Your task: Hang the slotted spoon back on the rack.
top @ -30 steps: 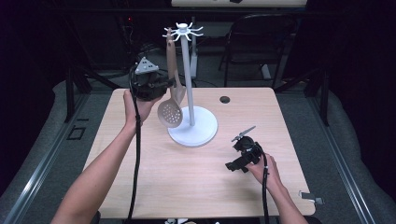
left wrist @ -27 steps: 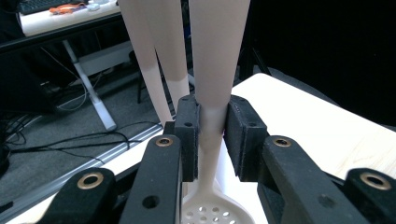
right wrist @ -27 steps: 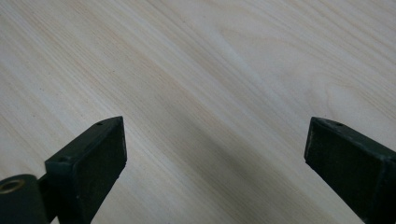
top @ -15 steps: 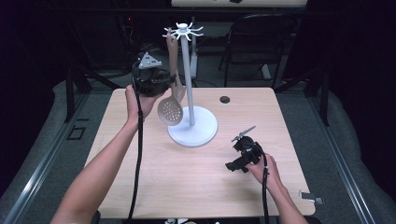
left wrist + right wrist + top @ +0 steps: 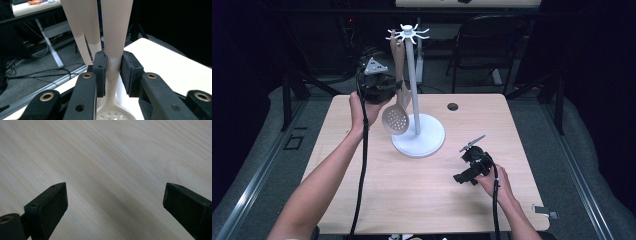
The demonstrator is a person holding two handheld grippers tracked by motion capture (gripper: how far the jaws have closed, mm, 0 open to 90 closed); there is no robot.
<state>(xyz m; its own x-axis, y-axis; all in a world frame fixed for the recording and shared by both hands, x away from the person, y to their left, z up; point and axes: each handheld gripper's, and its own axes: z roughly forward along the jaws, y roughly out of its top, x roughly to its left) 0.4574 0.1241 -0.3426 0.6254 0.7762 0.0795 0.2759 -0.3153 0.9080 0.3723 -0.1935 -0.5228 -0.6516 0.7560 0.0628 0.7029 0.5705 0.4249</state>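
A white utensil stand [image 5: 418, 135] with a hooked crown stands mid-table. A beige slotted spoon [image 5: 395, 119] hangs beside its pole, handle up near the hooks. My left gripper [image 5: 396, 93] is raised at the stand's left, shut on the spoon's handle. In the left gripper view both pads press the spoon handle [image 5: 115, 30] between my left gripper's [image 5: 113, 68] jaws, with the perforated bowl below. A second pale shaft [image 5: 81, 27] rises just behind. My right gripper [image 5: 463, 175] rests low on the table at the front right. Its jaws stand open over bare wood [image 5: 115, 202].
The wooden table [image 5: 377, 200] has a dark round hole [image 5: 453, 106] at the back right of the stand. A black chair [image 5: 492, 45] stands beyond the far edge. Cables trail from both grippers toward the near edge.
My left gripper, still holding the spoon, has edged slightly up and toward the stand. The right gripper has kept still.
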